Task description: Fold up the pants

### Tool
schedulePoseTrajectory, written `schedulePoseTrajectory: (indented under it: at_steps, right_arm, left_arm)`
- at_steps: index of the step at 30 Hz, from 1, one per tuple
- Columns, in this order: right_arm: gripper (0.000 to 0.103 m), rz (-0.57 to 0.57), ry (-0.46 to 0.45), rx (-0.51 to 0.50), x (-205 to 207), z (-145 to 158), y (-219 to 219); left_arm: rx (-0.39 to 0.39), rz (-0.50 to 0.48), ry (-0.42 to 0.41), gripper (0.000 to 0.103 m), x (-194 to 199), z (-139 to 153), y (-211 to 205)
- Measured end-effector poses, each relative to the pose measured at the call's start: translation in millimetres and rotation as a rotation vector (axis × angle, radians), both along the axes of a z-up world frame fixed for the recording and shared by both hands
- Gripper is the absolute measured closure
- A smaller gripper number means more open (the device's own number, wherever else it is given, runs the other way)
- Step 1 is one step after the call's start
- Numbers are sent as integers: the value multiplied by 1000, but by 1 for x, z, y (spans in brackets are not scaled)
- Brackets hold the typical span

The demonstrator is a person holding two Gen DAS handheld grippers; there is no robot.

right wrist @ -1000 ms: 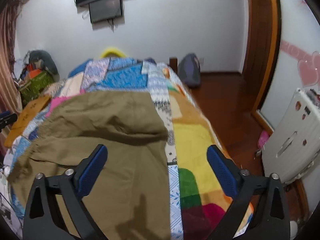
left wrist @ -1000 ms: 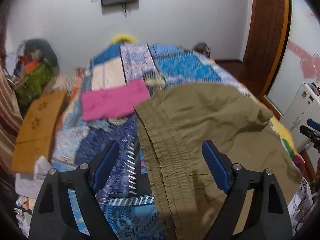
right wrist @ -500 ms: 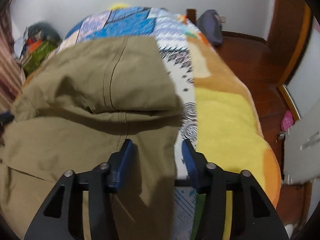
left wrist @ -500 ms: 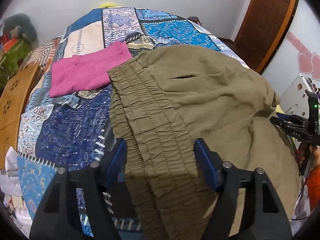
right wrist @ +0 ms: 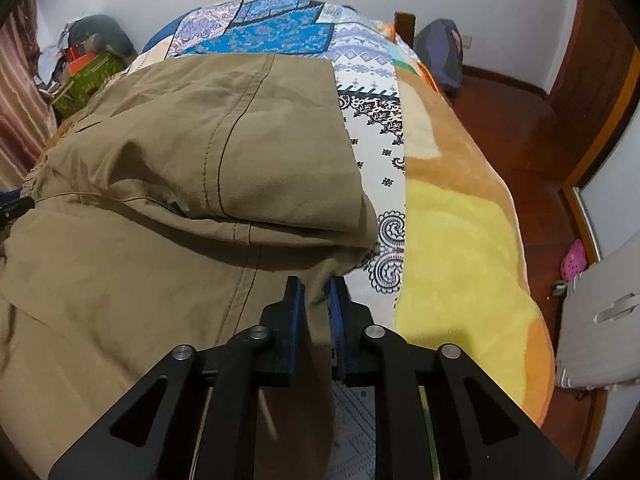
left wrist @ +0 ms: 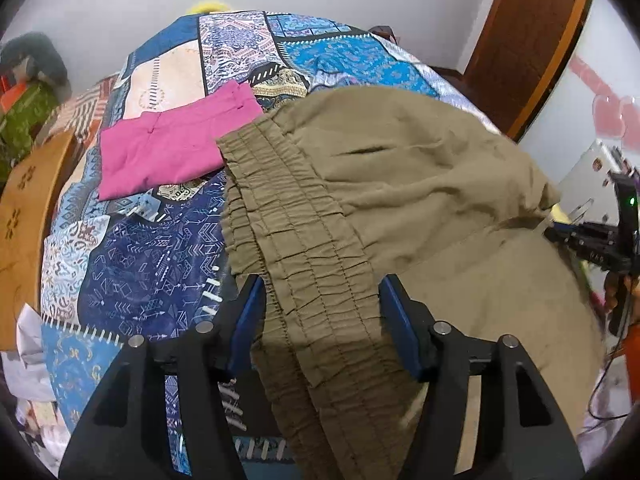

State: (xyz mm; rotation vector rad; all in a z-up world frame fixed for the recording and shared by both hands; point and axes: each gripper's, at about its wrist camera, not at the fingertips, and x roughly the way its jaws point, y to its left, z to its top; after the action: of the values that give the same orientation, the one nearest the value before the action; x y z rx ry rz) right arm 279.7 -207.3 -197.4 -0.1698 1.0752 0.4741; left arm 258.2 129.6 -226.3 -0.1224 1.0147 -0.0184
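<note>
Olive-khaki pants [left wrist: 400,184] lie spread on a patchwork bedspread [left wrist: 152,264], the far part folded over the near part. My left gripper [left wrist: 322,300] is open, its blue pads on either side of the gathered elastic waistband [left wrist: 304,264]. My right gripper [right wrist: 316,296] is shut on the pants' right edge [right wrist: 318,320], just below the fold. The pants fill the left half of the right wrist view [right wrist: 180,168]. The right gripper also shows at the right edge of the left wrist view [left wrist: 592,240].
A folded pink garment [left wrist: 172,148] lies on the bed beyond the waistband. An orange board [left wrist: 24,208] and clutter sit left of the bed. A yellow-orange blanket [right wrist: 460,240] covers the bed's right side. A white appliance [right wrist: 600,308] and a wooden door [left wrist: 532,40] stand at right.
Both grippers moved down and in toward the pants. The right jaws went from wide open to shut on the pants' edge. The left jaws narrowed around the waistband.
</note>
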Motion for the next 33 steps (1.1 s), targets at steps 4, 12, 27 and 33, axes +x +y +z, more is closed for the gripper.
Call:
schedulePoseTrajectory:
  at_steps: [4,12,27,33]
  right_arm:
    - [58,-14,-64,22,-2,21,-5]
    - [51,-38,-134,52,32,40,5]
    - [87,61,-141,-134,62,-11,49]
    - [86,51,-88,-92,69,-13,40]
  left_arm:
    - [54,31,-37,41,0,16,8]
    - [13,41,40,36,35,2,16]
    - [131,41,6,45,46,-20,5]
    - [93,38,6,42,43,-21,12]
